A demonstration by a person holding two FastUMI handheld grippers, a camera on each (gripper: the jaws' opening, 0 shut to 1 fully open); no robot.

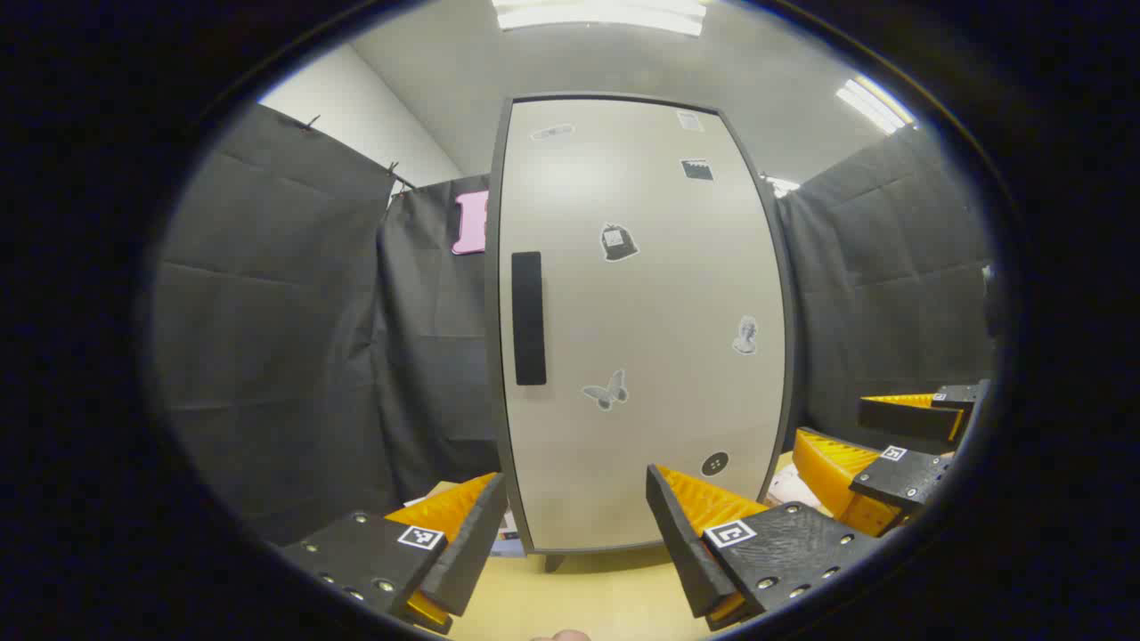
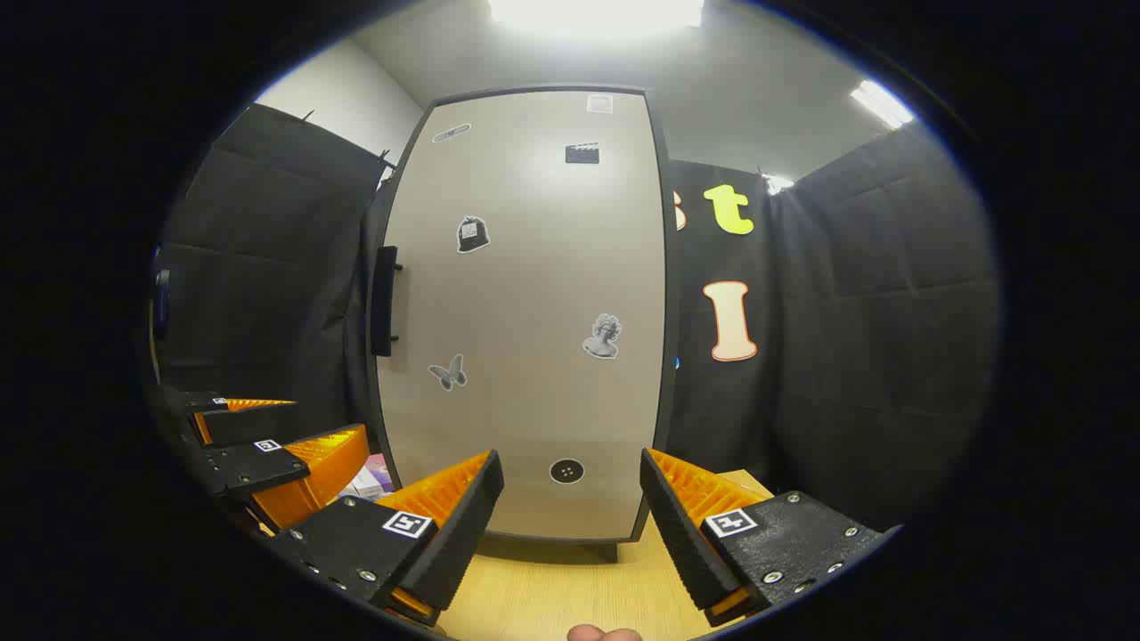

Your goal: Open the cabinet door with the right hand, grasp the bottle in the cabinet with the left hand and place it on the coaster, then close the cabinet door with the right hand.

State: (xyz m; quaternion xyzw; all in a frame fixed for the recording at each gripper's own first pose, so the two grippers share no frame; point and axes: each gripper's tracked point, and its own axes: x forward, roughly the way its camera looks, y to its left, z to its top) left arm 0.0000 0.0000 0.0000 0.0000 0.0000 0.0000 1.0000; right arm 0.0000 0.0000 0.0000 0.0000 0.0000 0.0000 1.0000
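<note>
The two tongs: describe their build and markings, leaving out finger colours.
Left tongs and right tongs look alike: two wedge-shaped fingers with ribbed inner faces, each bolted to a dark textured block with silver screws. Every block carries a small square black-and-white marker tag. No cables or sleeves are visible.

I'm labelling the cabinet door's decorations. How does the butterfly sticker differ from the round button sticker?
The butterfly sticker is pale grey and winged; the round button sticker is a dark disc with small holes. The butterfly sits mid-height nearer the handle; the button sits low, near the door's bottom edge. Both lie flat on the closed door.
</note>
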